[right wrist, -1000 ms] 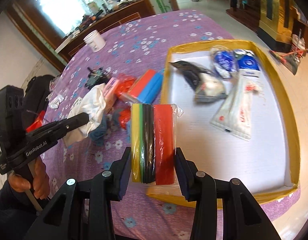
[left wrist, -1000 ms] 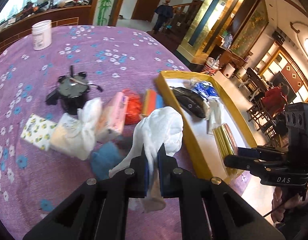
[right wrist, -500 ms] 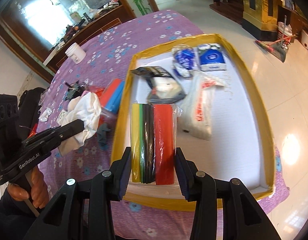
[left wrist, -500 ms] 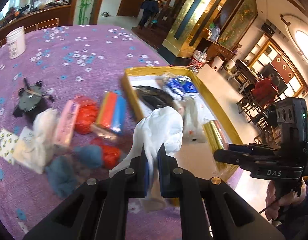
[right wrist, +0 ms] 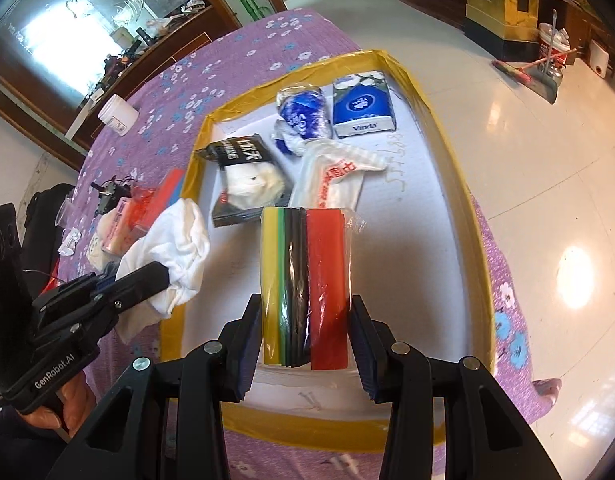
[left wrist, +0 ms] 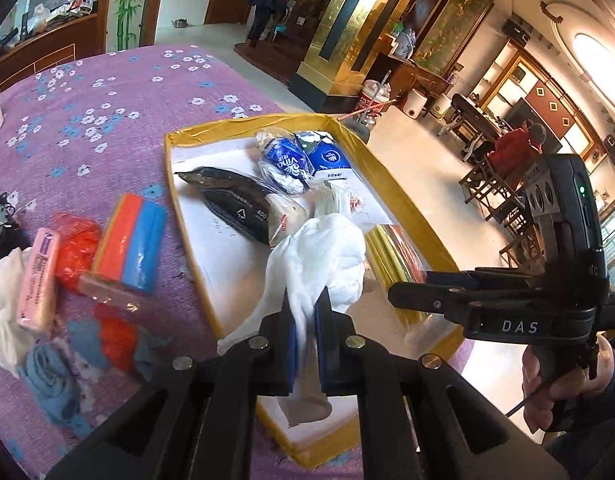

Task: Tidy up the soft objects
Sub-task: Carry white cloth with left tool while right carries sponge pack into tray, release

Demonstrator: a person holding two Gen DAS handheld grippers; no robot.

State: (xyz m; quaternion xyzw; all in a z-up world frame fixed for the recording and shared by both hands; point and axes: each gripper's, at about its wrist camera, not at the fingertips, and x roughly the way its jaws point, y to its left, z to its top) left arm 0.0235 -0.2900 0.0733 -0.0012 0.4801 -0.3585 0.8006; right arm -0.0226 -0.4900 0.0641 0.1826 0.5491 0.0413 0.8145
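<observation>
While both loads hang above the yellow-rimmed tray [right wrist: 473, 216], the thing that matters for the set-down is what lies straight below each one. The right hand-held gripper [right wrist: 306, 334] is clenched on a wrapped stack of sponge cloths [right wrist: 305, 280], yellow, green, black and red, held on edge with its long axis running away from the jaws toward the tray's far end. Under and beyond it the white tray floor is bare, and the packets already in there, a black pouch [right wrist: 243, 176], a printed plastic bag [right wrist: 331, 184] and two blue tissue packs [right wrist: 361, 106], lie further off toward the far wall. So I judge the stack can go straight down where it is. The left hand-held gripper [left wrist: 306, 332] is pinched tight on a crumpled white cloth [left wrist: 327, 256], which bunches upward from the pads with a tail trailing below. In the right wrist view it hangs over the tray's left rim, partly above the purple flowered counter [right wrist: 267, 44], so it seems to need a little carry inward before release. The right side is the better placed. More soft things, a pink pack [left wrist: 39, 280] and an orange and blue block [left wrist: 133, 248], wait on the counter just left of the tray.
</observation>
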